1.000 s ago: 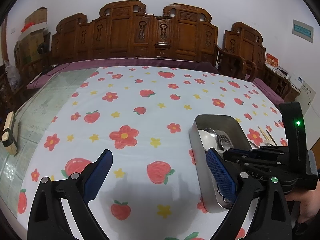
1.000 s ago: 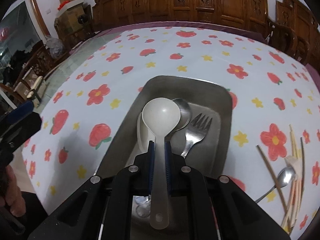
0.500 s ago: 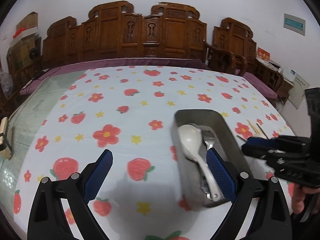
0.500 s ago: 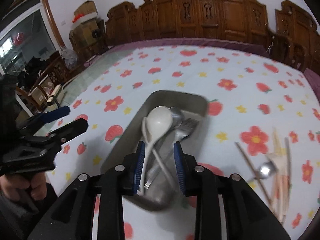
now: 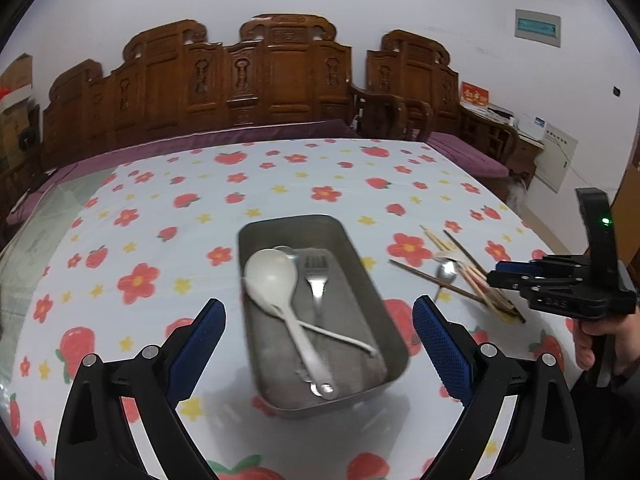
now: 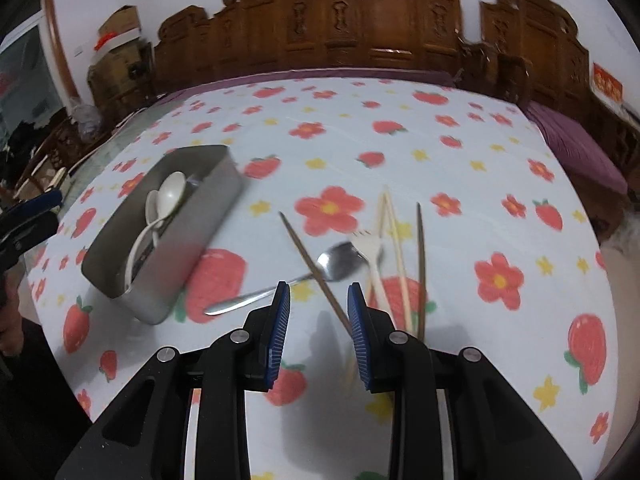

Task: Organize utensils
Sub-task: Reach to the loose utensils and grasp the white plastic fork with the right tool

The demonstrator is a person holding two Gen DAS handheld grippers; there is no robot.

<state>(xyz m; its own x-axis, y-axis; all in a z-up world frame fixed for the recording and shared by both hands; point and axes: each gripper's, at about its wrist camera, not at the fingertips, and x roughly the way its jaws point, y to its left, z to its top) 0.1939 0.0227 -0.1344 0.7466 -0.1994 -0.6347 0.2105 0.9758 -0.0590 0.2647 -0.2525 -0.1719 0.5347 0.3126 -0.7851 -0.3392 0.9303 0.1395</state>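
A metal tray [image 5: 360, 280] on the flowered cloth holds a white spoon [image 5: 272, 276], a metal fork [image 5: 316, 280] and more cutlery under them. My left gripper [image 5: 316, 306] hangs open and wide above the tray's near half, holding nothing. To the tray's right lie loose utensils: a metal spoon [image 6: 336, 260], a white plastic fork [image 6: 370, 248], a brown chopstick [image 6: 304, 248] and pale chopsticks [image 6: 394, 232]. My right gripper [image 6: 319, 288] hovers over their near ends, narrowly open, with nothing between its pads. The tray [image 6: 200, 224] lies to its left.
Carved wooden chairs [image 5: 280, 80] line the table's far side, with purple cushions [image 6: 576, 140] beside them. The cloth [image 5: 280, 184] leaves bare glass at the left edge. A hand [image 5: 600, 344] grips the right gripper's handle at the table's right front.
The right gripper let go of the white spoon, which now lies in the tray. It opened and swung right over the loose utensils. The left gripper shifted right until the tray sits centred ahead.
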